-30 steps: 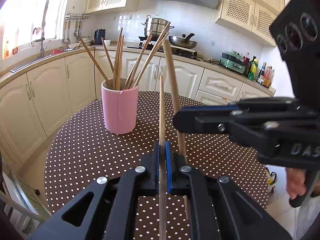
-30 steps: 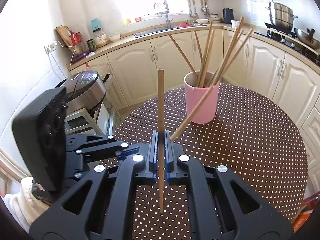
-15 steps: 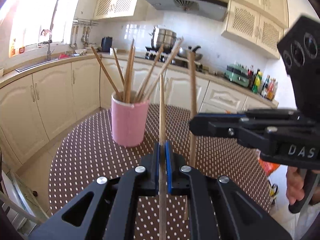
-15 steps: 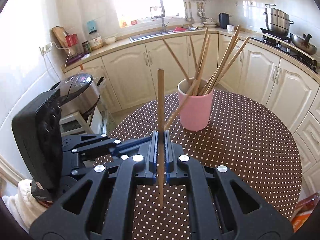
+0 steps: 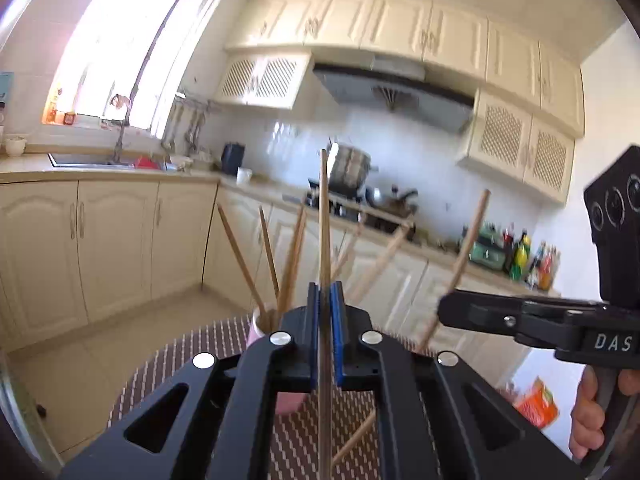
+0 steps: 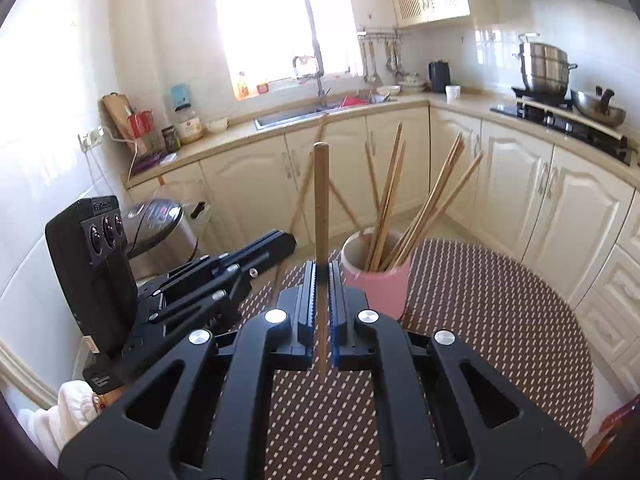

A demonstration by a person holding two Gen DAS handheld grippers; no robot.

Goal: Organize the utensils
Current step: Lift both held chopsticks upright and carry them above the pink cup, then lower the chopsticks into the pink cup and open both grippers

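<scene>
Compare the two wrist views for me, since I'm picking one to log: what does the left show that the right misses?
Only the left wrist view shows the bottles on the far counter and the orange packet. Only the right wrist view shows the rice cooker and the cup's open mouth. Both show the pink cup of chopsticks, the dotted table, and a chopstick clamped upright.

A home kitchen. Cream cabinets point(image 6: 516, 184) run in an L under a beige counter, with a steel sink point(image 6: 288, 116) and tap below the bright window point(image 6: 264, 20). Right of the sink along the counter sit a black kettle point(image 6: 439, 76) and a gas hob point(image 6: 560, 120) carrying a stacked steamer pot point(image 6: 544, 66) and a wok point(image 6: 598, 108), under a range hood point(image 5: 392, 88). Left of the sink, a rice cooker point(image 6: 154, 222) stands low.
</scene>
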